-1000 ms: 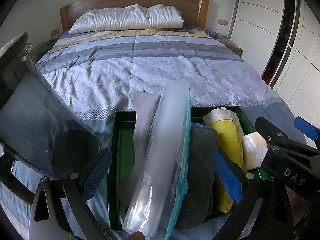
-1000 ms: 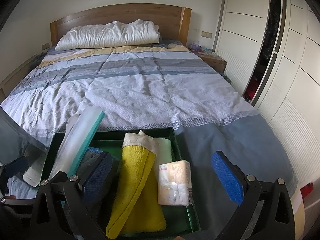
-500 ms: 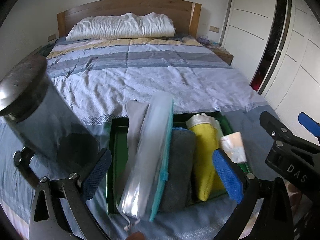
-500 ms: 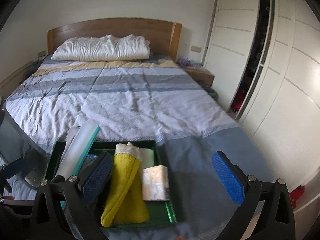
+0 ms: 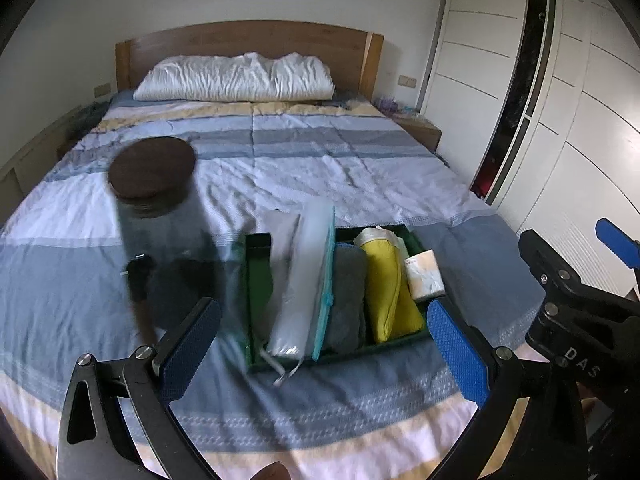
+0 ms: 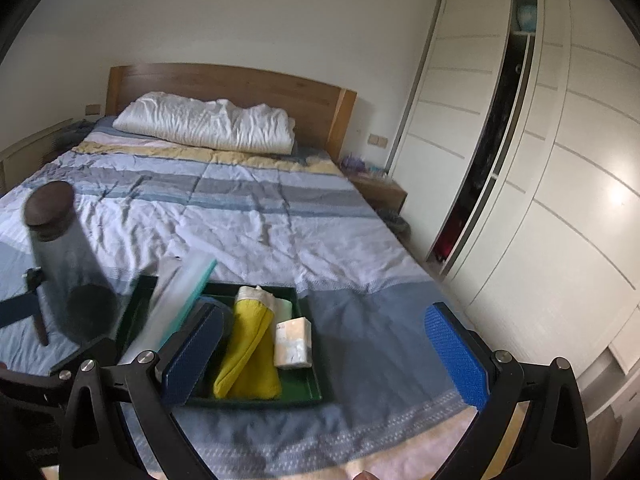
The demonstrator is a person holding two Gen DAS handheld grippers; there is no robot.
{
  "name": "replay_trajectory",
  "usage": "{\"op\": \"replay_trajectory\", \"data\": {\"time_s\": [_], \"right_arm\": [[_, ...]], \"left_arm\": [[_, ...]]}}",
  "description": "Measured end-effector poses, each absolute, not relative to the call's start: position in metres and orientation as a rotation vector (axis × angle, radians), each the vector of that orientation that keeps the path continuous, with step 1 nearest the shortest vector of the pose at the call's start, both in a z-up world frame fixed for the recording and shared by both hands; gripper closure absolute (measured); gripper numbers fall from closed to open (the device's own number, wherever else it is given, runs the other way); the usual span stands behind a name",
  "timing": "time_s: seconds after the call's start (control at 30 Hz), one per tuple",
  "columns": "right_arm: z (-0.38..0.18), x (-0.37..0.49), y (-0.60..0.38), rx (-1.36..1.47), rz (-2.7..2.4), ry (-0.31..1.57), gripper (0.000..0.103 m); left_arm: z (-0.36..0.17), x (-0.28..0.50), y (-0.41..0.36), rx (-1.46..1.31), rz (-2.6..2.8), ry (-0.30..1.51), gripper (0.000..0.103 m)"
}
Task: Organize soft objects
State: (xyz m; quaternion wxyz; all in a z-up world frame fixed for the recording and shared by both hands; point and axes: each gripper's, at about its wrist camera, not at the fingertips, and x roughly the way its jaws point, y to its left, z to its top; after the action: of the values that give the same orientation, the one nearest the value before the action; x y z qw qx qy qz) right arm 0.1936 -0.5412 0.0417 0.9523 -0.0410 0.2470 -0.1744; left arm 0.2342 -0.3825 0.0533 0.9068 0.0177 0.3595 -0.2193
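While both grippers hang above the foot of the bed [image 5: 320, 152], the left gripper [image 5: 324, 344] has its blue pads spread wide with nothing between them, and the right gripper [image 6: 324, 356] is likewise spread and empty. Green tray [image 5: 256, 264] sits on the striped bedspread near the foot edge. Inside it, packed upright side by side from left: a grey cloth [image 5: 282, 240], a clear zip bag [image 5: 308, 280] with a teal edge, a dark grey towel [image 5: 348, 292], a yellow cloth [image 5: 386, 284], a tissue pack [image 5: 424, 274] at the tray's right end. A white drawstring trails over the tray's front wall. Just left of the tray stands a glass jar [image 5: 160, 216] with a dark round lid, tilted and motion-blurred. White pillow [image 6: 204, 128] lies against the wooden headboard; white wardrobe [image 6: 540, 160] on the right, one door ajar.
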Motion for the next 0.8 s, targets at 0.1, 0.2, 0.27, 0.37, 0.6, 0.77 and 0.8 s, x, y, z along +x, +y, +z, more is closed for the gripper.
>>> {"op": "replay_trajectory", "data": {"time_s": [0.1,0.2,0.27,0.37,0.6,0.77,0.8], "right_arm": [[0.049,0.167,-0.523,-0.090,-0.337,0.486,0.000],[0.055,0.141,-0.507,-0.089,-0.323,0.472,0.000],[0.059,0.125,-0.496,-0.080,-0.310,0.462,0.000],[0.062,0.106,-0.479,-0.079,-0.291,0.457,0.000],[0.062,0.075,-0.441,-0.079,-0.239,0.469,0.000],[0.058,0.057,-0.417,-0.064,-0.195,0.491,0.000],[0.057,0.053,-0.412,-0.064,-0.186,0.495,0.000]], "left_arm": [[0.062,0.215,-0.361,0.036,-0.449,0.726,0.002],[0.066,0.200,-0.341,0.053,-0.436,0.715,0.002],[0.068,0.189,-0.325,0.063,-0.418,0.700,0.002],[0.069,0.178,-0.305,0.064,-0.398,0.697,0.002],[0.063,0.154,-0.257,0.062,-0.339,0.681,0.002],[0.054,0.137,-0.225,0.078,-0.293,0.675,0.002],[0.052,0.133,-0.220,0.083,-0.285,0.673,0.002]]}}
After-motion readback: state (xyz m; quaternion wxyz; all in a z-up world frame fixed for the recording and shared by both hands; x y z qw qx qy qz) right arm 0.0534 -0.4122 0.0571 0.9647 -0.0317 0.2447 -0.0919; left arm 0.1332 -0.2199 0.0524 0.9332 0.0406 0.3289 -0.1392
